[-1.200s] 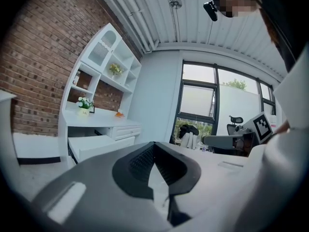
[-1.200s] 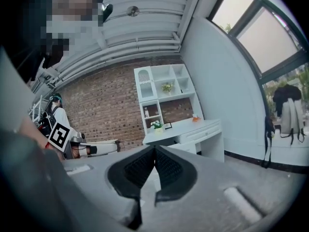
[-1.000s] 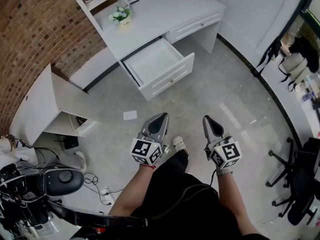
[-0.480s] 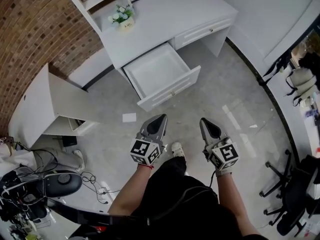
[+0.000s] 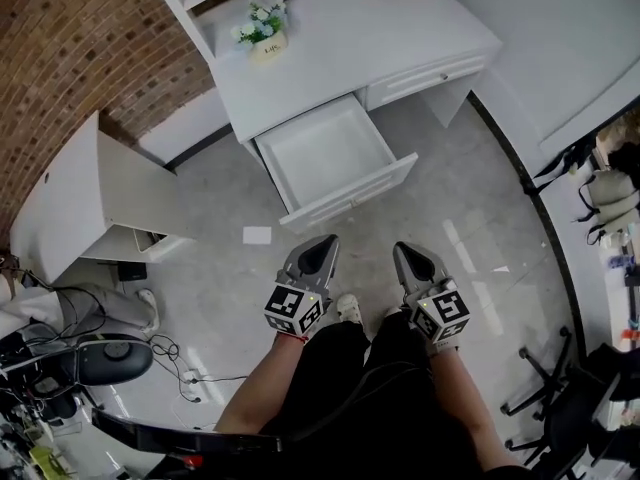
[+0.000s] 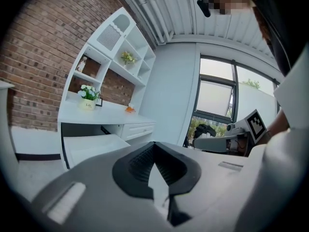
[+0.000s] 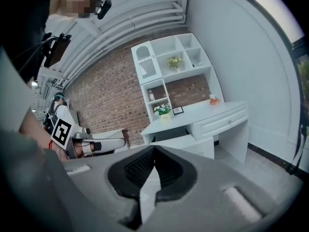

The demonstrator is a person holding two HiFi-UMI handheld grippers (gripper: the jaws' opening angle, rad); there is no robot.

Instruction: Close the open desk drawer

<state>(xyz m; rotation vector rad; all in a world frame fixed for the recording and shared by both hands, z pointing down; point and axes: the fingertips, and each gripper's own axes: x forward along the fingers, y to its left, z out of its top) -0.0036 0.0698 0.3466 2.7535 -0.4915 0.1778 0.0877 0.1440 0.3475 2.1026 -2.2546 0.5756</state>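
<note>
The empty white desk drawer (image 5: 335, 153) stands pulled out from under the white desk (image 5: 350, 38), well ahead of both grippers. Its front panel is best pushed squarely, near the middle, by the left gripper (image 5: 320, 243) and right gripper (image 5: 403, 251), whose jaws are pressed together on nothing. A grey polished floor (image 5: 470, 198) and a red brick wall (image 5: 70, 48) are seen around.

The desk (image 5: 340, 38) and drawer (image 5: 325, 153) look smooth matt white, the brick wall (image 5: 80, 38) rough, the floor (image 5: 450, 198) glossy.
</note>
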